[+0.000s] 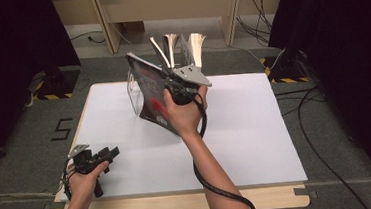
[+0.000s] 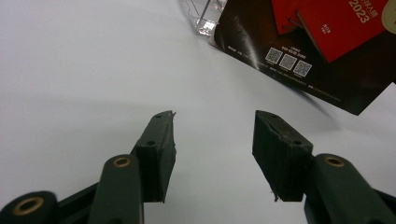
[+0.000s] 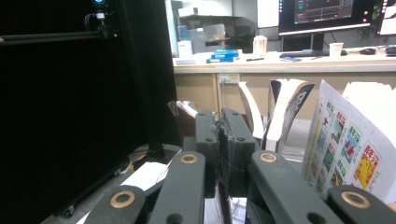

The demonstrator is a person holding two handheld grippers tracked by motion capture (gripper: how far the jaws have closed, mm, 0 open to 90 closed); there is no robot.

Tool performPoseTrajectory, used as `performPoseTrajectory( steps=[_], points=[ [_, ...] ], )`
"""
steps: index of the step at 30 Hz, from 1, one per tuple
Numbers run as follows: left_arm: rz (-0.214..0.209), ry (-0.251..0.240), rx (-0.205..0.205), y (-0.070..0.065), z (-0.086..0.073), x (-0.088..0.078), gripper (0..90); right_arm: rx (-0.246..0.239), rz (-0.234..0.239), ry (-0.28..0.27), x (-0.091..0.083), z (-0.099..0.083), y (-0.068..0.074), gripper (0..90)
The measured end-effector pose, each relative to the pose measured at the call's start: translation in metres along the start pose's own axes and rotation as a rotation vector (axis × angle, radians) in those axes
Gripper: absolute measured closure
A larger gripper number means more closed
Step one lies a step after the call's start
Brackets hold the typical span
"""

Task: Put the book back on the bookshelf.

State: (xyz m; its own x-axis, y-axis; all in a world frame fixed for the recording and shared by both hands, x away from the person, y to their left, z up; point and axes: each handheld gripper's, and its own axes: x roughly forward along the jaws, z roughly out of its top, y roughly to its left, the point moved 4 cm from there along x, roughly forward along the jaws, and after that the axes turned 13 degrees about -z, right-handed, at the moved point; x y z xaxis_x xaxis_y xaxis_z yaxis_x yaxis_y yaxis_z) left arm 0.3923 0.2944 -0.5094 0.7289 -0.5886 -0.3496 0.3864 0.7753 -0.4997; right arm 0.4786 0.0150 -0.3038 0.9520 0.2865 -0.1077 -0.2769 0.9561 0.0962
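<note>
A dark-covered book with red pictures on it stands tilted on the white tabletop, lower corner down. My right gripper is shut on its upper edge; in the right gripper view the jaws are pressed together on a thin edge. The same book fills the upper right of the left gripper view. My left gripper rests low at the table's front left, open, with nothing between its fingers.
A clear plastic book stand sits just behind the dark book, its corner visible. Several other books stand fanned open behind it, one with colourful panels. Black curtains flank the table; cables lie on the floor.
</note>
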Motion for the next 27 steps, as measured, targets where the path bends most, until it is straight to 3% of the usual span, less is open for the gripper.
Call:
performPoseTrajectory(
  steps=[18,27],
  points=[
    [0.003,0.002,0.007,0.000,0.000,0.001,47.9,-0.012,0.016,-0.002,-0.003,-0.004,-0.007,84.3],
    [0.003,0.003,0.009,0.000,0.000,0.000,47.9,0.004,0.032,0.036,0.006,-0.011,-0.011,72.9]
  ],
)
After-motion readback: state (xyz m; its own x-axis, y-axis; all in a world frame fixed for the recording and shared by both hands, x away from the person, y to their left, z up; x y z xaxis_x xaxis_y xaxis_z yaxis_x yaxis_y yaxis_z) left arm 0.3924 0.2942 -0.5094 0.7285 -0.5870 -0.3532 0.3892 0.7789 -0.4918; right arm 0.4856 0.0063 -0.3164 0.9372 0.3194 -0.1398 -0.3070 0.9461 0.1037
